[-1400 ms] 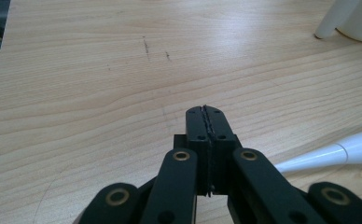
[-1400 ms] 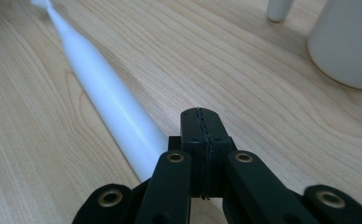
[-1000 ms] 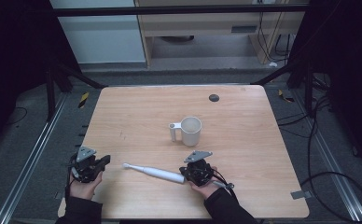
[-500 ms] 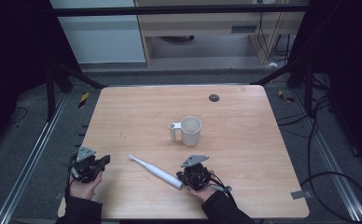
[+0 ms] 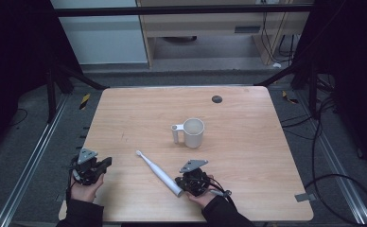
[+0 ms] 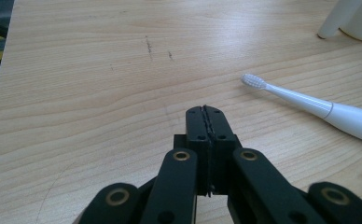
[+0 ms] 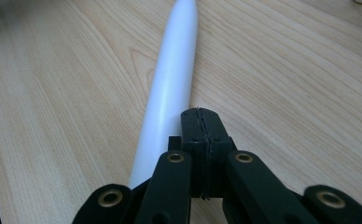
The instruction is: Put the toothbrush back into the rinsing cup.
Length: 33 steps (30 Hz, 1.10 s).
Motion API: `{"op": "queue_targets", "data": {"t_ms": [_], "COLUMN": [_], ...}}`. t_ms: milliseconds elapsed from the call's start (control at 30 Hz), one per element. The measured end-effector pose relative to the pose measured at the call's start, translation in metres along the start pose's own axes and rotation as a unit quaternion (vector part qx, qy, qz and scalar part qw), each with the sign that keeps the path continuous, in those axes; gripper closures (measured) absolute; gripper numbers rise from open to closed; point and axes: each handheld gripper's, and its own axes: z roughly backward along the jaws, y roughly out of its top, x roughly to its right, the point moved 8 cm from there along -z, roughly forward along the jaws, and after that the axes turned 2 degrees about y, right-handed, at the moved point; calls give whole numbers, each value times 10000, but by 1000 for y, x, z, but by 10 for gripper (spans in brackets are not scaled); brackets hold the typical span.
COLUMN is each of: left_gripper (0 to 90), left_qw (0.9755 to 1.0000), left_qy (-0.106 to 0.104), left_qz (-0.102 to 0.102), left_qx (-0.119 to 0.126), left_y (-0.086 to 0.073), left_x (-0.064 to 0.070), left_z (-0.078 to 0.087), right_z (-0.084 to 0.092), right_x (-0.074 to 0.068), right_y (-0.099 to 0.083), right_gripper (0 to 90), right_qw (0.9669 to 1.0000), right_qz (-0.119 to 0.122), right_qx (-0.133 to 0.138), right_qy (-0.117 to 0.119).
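A white electric toothbrush (image 5: 157, 173) lies slantwise on the wooden table (image 5: 252, 156), its brush head toward the far left and its thick handle end by my right gripper (image 5: 180, 181). In the right gripper view the handle (image 7: 172, 84) runs along the left side of the right gripper (image 7: 200, 112), whose jaws are shut with nothing between them. A white mug (image 5: 193, 133) stands upright near the table's middle, handle to the left. My left gripper (image 5: 107, 162) rests shut at the front left. The left gripper (image 6: 205, 109) points across bare wood, with the toothbrush (image 6: 309, 100) to its right.
A small dark round spot (image 5: 216, 99) marks the far part of the table. Metal floor rails (image 5: 30, 156) run along the left and cables (image 5: 323, 142) lie on the right. The mug's foot (image 6: 356, 18) shows in the left gripper view's corner.
The toothbrush has swung on the table: its brush head went farther away, its handle end came nearer the front edge. The right gripper shifted slightly with it. The left gripper stayed still.
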Motion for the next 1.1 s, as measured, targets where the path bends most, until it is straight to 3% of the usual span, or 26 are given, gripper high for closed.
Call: {"op": "queue_targets", "data": {"t_ms": [800,1100], "left_gripper": [893,893], "left_qw": [10000,10000], "left_qy": [-17,-16], "left_qz": [-19,-8], "left_qx": [-8,7], "left_y": [0,1], "left_x": [2,3], "left_z": [-1,-1], "right_z": [-14,-13], "right_x": [-20,-20], "right_y": [3,4], "right_gripper": [900,900], "right_qw": [9996,9996], "right_qz": [106,122], "right_qx": [-41,-16], "right_qy": [248,248]}}
